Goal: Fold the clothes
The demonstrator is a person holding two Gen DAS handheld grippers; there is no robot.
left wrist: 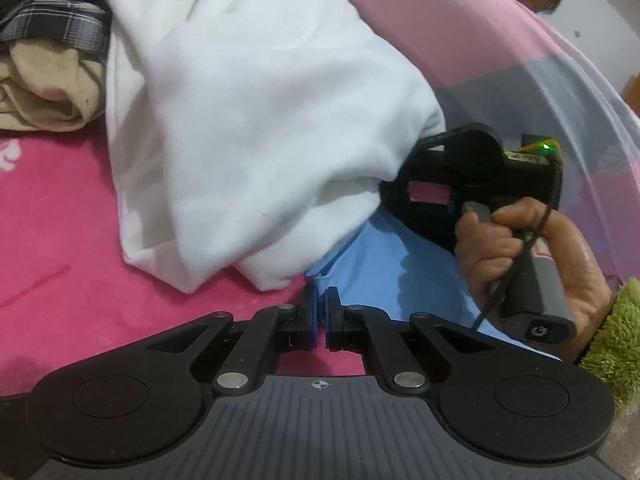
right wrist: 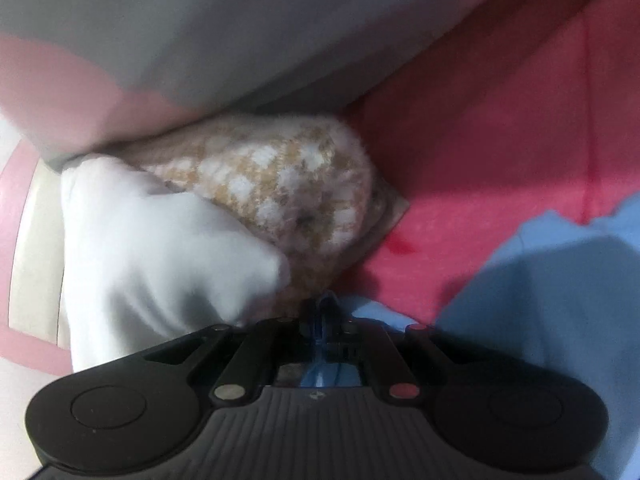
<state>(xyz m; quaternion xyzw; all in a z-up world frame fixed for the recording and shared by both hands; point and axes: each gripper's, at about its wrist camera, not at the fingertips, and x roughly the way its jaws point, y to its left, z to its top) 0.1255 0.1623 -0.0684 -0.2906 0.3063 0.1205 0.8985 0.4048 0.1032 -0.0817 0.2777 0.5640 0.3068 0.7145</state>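
Blue cloth (left wrist: 384, 264) lies on the pink blanket (left wrist: 60, 240), and it is the thing being folded. The left gripper (left wrist: 319, 312) has its two fingers pressed nearly together, pinching a corner of the blue cloth at the tips. The right gripper (right wrist: 320, 320) is clenched on the same blue cloth, with a fold of it squeezed between its fingers. From the left camera, the right gripper's black body shows in the person's right hand (left wrist: 532, 256), which squeezes the handle. A big white garment (left wrist: 248, 120) lies bunched up just behind the blue cloth and touches it. Behind the white one, at the far left, sit a tan piece (left wrist: 48, 88) and a dark checked shirt (left wrist: 52, 4). From the right camera, a fuzzy tan-and-white checked thing (right wrist: 288, 188) rests beside the white garment on the pink blanket.
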